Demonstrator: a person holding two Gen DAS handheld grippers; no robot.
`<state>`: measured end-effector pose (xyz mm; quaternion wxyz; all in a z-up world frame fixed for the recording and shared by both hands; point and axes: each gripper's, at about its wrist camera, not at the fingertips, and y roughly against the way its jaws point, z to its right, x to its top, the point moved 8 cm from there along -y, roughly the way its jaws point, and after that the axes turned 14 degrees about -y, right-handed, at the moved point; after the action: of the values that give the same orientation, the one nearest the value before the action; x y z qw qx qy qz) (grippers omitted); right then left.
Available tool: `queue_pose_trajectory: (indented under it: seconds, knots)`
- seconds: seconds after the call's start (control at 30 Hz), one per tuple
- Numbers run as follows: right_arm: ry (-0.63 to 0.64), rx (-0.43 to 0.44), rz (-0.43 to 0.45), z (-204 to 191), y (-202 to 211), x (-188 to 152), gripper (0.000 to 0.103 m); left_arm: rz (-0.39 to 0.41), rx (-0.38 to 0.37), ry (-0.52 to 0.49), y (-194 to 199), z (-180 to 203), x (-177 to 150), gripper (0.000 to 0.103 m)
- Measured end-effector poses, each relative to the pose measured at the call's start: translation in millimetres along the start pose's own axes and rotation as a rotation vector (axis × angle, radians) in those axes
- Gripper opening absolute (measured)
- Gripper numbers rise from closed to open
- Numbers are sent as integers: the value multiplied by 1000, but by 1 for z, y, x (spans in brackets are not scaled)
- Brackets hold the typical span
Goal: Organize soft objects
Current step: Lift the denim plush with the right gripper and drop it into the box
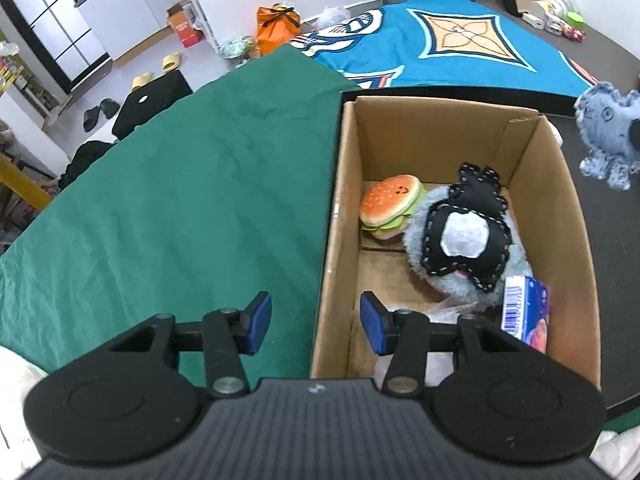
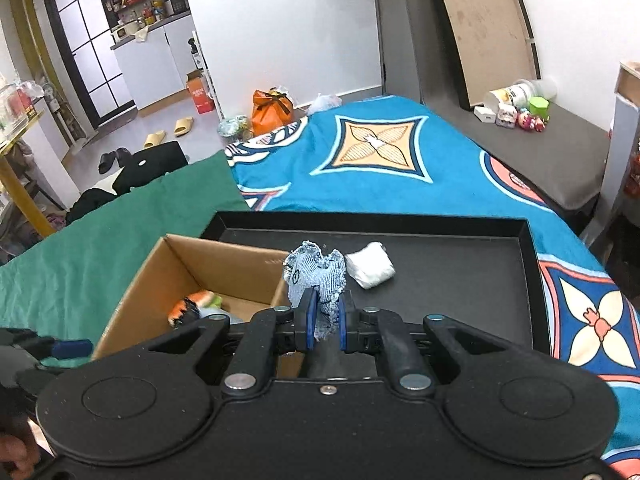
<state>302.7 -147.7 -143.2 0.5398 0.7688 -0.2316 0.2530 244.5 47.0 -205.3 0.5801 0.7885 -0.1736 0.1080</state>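
Observation:
A cardboard box stands on the bed and holds a plush burger, a grey fluffy toy with a black felt toy on top, and a blue packet. My left gripper is open and empty, straddling the box's near left wall. My right gripper is shut on a denim plush toy, held above the box's right edge; the toy also shows at the right of the left wrist view. A white soft bundle lies on the black tray.
A green cloth covers the bed left of the box. A blue patterned blanket lies beyond. Small toys and a tub sit on a grey ledge far right. An orange bag and slippers are on the floor.

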Motion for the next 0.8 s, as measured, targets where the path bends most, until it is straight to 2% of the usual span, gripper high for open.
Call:
queue_pose_trajectory:
  seconds: [0.2, 0.3, 0.4, 0.57, 0.8]
  knots:
    - [36, 16, 5, -23, 6, 6, 11, -16, -37, 42, -7, -6, -3, 45]
    - [38, 31, 0, -34, 6, 8, 11, -30, -62, 76, -12, -10, -7, 39]
    - [42, 44, 0, -45, 8, 9, 11, -24, -97, 95, -13, -11, -8, 31]
    - [64, 44, -4, -59, 5, 9, 11, -4, -148, 116, -12, -10, -9, 12]
    - [108, 15, 0, -70, -3, 6, 11, 20, -177, 133, -8, -12, -9, 10]
